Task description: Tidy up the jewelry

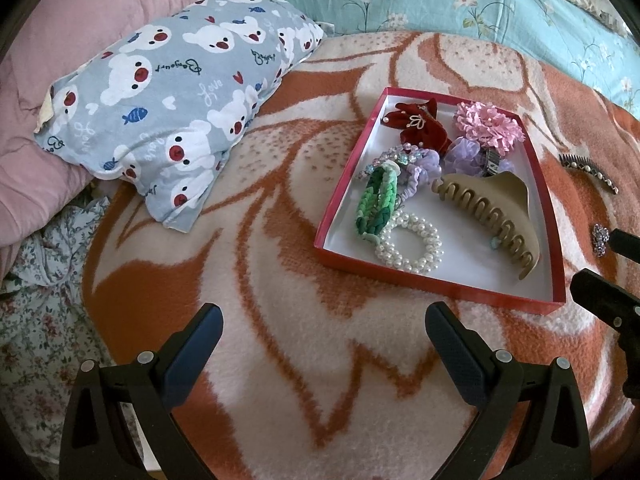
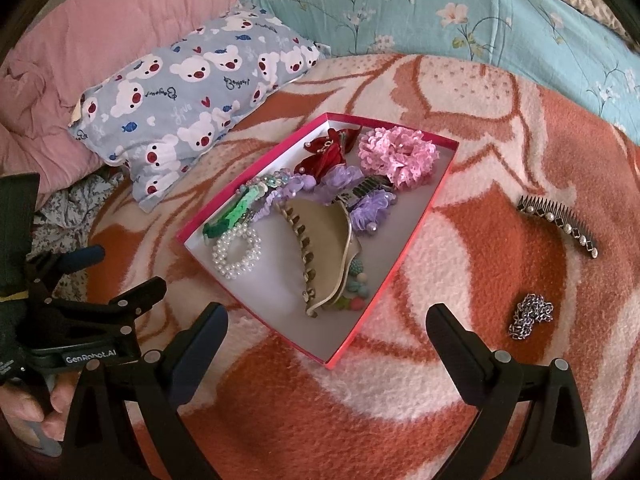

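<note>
The bed is covered by an orange-and-cream blanket (image 2: 500,160). A bear-print pillow (image 1: 168,112) lies at its head. The red box (image 2: 416,240) rests mid-blanket, holding hair accessories. Comb (image 2: 560,226) and brooch (image 2: 530,314) lie outside it. Left gripper (image 1: 324,316) and right gripper (image 2: 328,314): fingers apart, empty.

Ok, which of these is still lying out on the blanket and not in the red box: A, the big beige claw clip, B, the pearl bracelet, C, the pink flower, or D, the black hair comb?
D: the black hair comb lies on the blanket to the right of the red box, while the pearl bracelet, pink flower and claw clip all sit inside it.
</note>
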A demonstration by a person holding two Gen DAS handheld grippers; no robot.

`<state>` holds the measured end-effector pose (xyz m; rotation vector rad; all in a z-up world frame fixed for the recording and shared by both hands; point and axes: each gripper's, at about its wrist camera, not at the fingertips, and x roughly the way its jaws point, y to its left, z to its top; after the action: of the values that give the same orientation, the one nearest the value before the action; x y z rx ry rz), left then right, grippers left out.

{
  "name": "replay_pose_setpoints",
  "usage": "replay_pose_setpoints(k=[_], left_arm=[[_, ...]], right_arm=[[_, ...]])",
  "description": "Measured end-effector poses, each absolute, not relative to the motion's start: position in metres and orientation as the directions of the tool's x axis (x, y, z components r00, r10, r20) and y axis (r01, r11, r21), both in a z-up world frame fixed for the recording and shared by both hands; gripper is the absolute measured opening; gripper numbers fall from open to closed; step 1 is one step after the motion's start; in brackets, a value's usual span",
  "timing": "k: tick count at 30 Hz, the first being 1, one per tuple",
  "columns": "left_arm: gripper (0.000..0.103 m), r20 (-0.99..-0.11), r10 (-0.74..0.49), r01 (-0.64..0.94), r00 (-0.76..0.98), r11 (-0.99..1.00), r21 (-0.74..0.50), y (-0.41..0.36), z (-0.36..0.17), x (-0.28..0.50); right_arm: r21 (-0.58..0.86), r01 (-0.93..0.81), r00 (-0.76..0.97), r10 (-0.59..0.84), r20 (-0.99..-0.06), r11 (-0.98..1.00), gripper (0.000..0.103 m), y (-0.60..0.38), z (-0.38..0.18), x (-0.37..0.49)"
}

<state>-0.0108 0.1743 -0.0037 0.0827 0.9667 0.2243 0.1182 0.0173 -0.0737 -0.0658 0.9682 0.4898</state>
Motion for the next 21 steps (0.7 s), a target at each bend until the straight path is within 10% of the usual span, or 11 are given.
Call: replay_pose_setpoints(k=[21], left_arm=[[0.102,-0.794,0.232,-0.148,0.562,0.973,0.18,0.1712,-0.0022,-0.0157]], right_arm=[[0.161,-0.427,0.47,0.371,-0.801,0.89,0.1,0.0188,-0.0728,0.1164]])
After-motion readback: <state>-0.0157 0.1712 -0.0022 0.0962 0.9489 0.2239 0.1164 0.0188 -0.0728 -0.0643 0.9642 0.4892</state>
